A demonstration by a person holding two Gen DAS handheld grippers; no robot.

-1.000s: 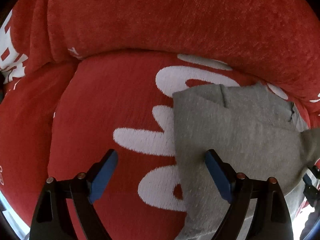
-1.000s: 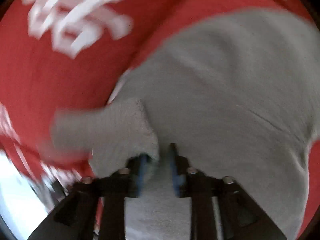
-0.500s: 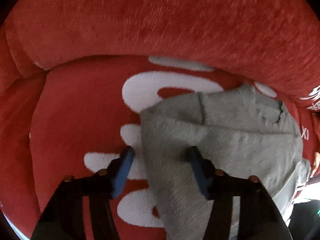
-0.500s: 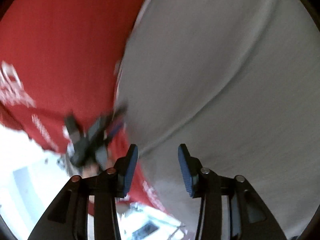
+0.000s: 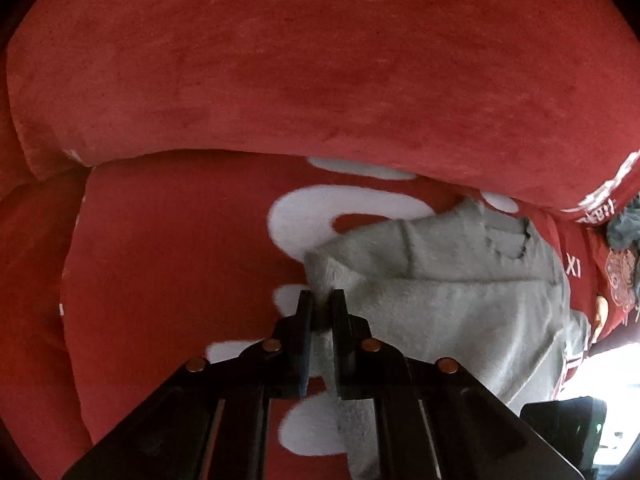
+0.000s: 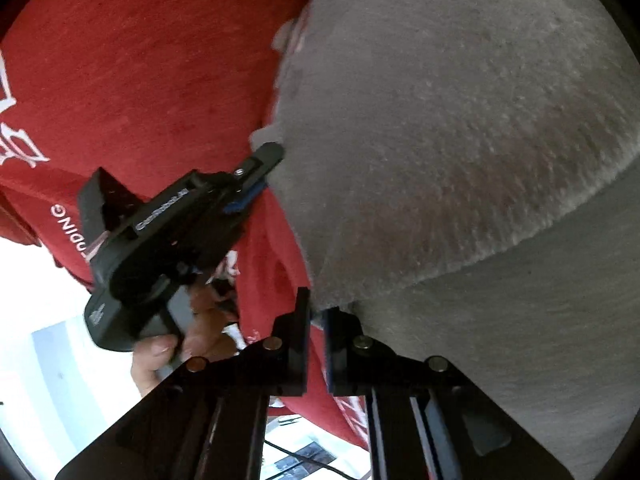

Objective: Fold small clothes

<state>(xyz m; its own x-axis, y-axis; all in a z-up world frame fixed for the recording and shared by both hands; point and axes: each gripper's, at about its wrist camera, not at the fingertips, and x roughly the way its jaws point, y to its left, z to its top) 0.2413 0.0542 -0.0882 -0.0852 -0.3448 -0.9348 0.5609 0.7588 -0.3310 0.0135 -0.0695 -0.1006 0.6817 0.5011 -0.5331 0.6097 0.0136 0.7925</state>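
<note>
A small grey fleece garment (image 5: pixel 448 292) lies on a red sofa seat (image 5: pixel 168 264) with white lettering. It also fills the right wrist view (image 6: pixel 460 128). My left gripper (image 5: pixel 321 300) is shut on the garment's left edge. My right gripper (image 6: pixel 316 312) is shut on the garment's lower edge near the seat's front. The left gripper (image 6: pixel 260 176) also shows in the right wrist view, clamped on the grey edge, with the hand (image 6: pixel 168 356) that holds it.
The red sofa backrest (image 5: pixel 320 80) rises behind the seat. A dark grey cloth (image 5: pixel 624 228) lies at the far right of the sofa. The seat's front edge (image 6: pixel 272 280) drops to a bright floor (image 6: pixel 48 380) at lower left.
Both grippers closed: the left jaws shut on the garment's left edge, the right jaws shut on its lower edge. The right gripper had let go a moment earlier and moved along the garment.
</note>
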